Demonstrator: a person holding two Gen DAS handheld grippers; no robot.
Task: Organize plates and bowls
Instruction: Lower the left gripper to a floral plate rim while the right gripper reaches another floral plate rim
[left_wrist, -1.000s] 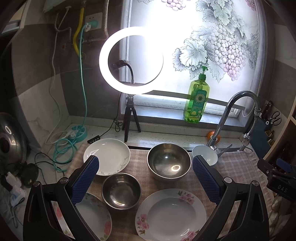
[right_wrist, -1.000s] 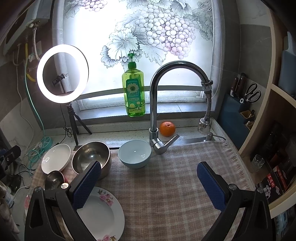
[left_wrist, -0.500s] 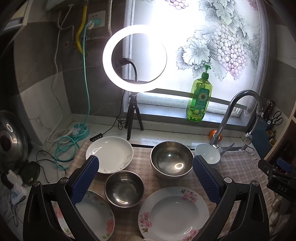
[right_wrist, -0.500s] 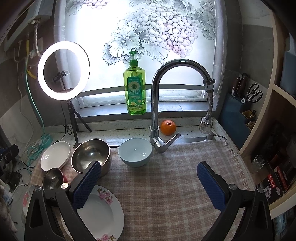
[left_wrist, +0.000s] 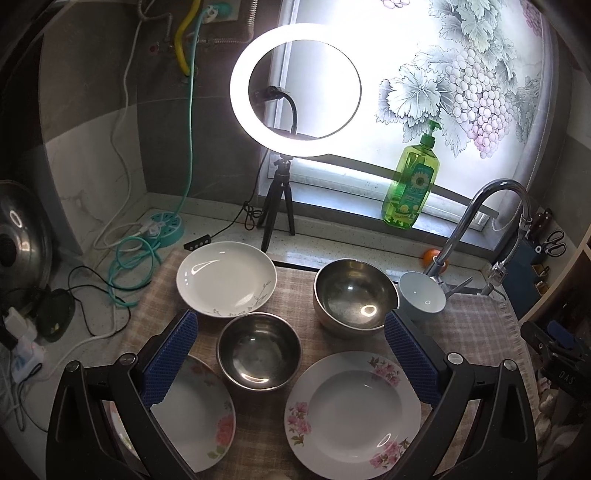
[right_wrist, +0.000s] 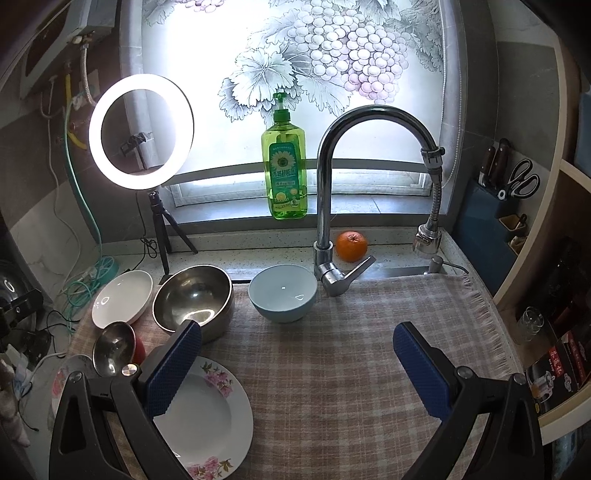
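Observation:
On the checked cloth (left_wrist: 476, 317) lie a plain white plate (left_wrist: 226, 278), a large steel bowl (left_wrist: 355, 297), a small steel bowl (left_wrist: 258, 354), a pale blue bowl (left_wrist: 421, 300), a floral plate (left_wrist: 352, 408) at front right and another floral plate (left_wrist: 195, 413) at front left. My left gripper (left_wrist: 290, 354) is open and empty, above the small steel bowl. My right gripper (right_wrist: 297, 365) is open and empty over the cloth (right_wrist: 351, 369), right of the floral plate (right_wrist: 207, 417). The right wrist view also shows the blue bowl (right_wrist: 282, 291), large steel bowl (right_wrist: 194, 295), small steel bowl (right_wrist: 112, 347) and white plate (right_wrist: 122, 297).
A faucet (right_wrist: 332, 206) stands behind the cloth, with an orange (right_wrist: 351, 245) and a green soap bottle (right_wrist: 284, 166) on the sill. A ring light on a tripod (left_wrist: 295, 90) stands at the back left, with cables (left_wrist: 129, 258) beside it. A knife block (right_wrist: 491, 206) and shelves are at right.
My left gripper has moved left and tilted, so the dishes sit further right and lower in its view. The right gripper has barely shifted. Both stay open.

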